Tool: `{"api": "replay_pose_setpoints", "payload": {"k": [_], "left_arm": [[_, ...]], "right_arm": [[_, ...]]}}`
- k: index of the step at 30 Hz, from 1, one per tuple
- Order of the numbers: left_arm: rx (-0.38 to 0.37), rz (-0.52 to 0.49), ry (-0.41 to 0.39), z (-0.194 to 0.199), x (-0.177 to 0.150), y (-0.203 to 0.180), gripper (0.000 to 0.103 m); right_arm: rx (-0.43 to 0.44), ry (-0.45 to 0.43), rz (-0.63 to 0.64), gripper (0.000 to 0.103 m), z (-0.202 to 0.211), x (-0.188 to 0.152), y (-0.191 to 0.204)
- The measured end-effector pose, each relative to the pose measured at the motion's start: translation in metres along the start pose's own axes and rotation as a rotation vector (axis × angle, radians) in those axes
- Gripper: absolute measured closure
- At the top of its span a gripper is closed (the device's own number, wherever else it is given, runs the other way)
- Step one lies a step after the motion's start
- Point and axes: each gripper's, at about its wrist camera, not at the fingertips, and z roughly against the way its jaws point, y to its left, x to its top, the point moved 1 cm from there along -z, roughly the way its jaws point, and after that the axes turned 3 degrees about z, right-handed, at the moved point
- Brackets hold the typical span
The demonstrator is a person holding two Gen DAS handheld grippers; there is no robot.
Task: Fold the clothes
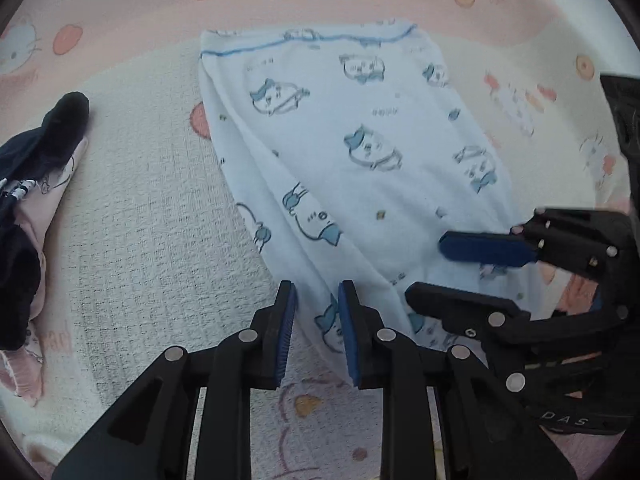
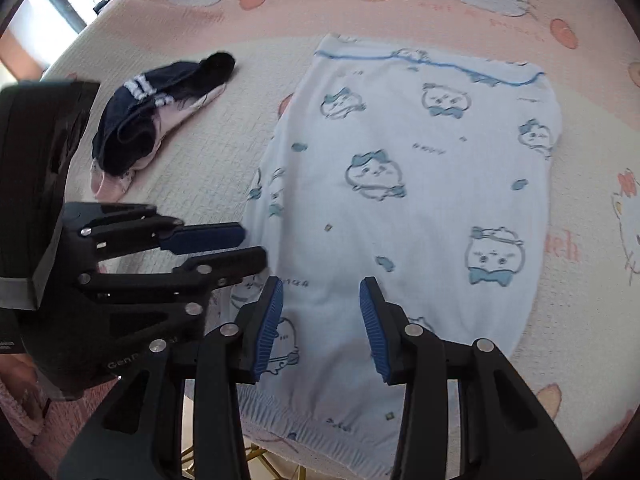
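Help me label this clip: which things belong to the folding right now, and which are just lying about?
In the job:
- white garment with blue cartoon print
- left claw, open at its near edge
- right claw, open above it

Lying about:
- crumpled navy and pink clothing pile
- pink cartoon-cat bedspread

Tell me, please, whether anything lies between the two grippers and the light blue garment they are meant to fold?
Nothing visible does. The left gripper and right gripper hover directly over the near end of the light blue printed garment. The dark navy and pink clothes lie apart on the bedspread, off to the side.
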Motion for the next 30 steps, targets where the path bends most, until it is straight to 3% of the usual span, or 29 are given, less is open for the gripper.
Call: {"api": "replay_pose_setpoints", "payload": {"k": [3,5,9,12,15,16,18,19,21,24,28,30], "left_arm": [[0.129,-0.024,0.080,0.005,-0.007,0.007,0.076],[0.161,0.007,0.077,0.013,-0.014,0.017,0.075],[0.009,0.029,-0.033,0.030,-0.012,0.011,0.075],[-0.034,-0.036,0.019,0.009,-0.011,-0.011,0.075],[0.038,-0.080,0.095,0.003,-0.016,-0.023,0.071],[0.082,-0.080,0.109,0.005,-0.017,-0.023,0.065],[0.190,-0.060,0.120,0.013,-0.019,-0.017,0.065],[0.183,-0.035,0.094,0.020,-0.017,-0.016,0.065],[0.068,0.039,-0.009,0.036,-0.006,-0.019,0.065],[-0.032,0.020,-0.097,0.039,0.015,-0.052,0.065],[0.113,-0.143,0.072,-0.002,0.000,-0.059,0.061],[0.173,-0.080,0.093,0.007,-0.006,-0.045,0.055]], "right_arm": [[-0.065,0.025,0.047,0.064,-0.004,-0.011,0.001],[-0.095,0.028,0.050,0.064,0.001,-0.016,-0.002],[-0.067,-0.022,-0.019,0.063,0.023,-0.017,-0.020],[-0.033,-0.026,-0.079,0.062,0.030,-0.017,-0.038],[-0.092,0.047,-0.091,0.062,0.026,-0.032,-0.057],[-0.118,0.072,-0.090,0.062,0.027,-0.042,-0.065],[-0.090,0.069,-0.172,0.057,0.037,-0.060,-0.088],[-0.076,0.067,-0.214,0.057,0.041,-0.069,-0.099],[-0.016,0.020,-0.310,0.056,0.051,-0.070,-0.112],[-0.006,0.001,-0.273,0.056,0.042,-0.056,-0.101],[-0.024,0.015,-0.212,0.057,0.031,-0.050,-0.086],[-0.054,0.023,-0.194,0.057,0.034,-0.058,-0.084]]}}
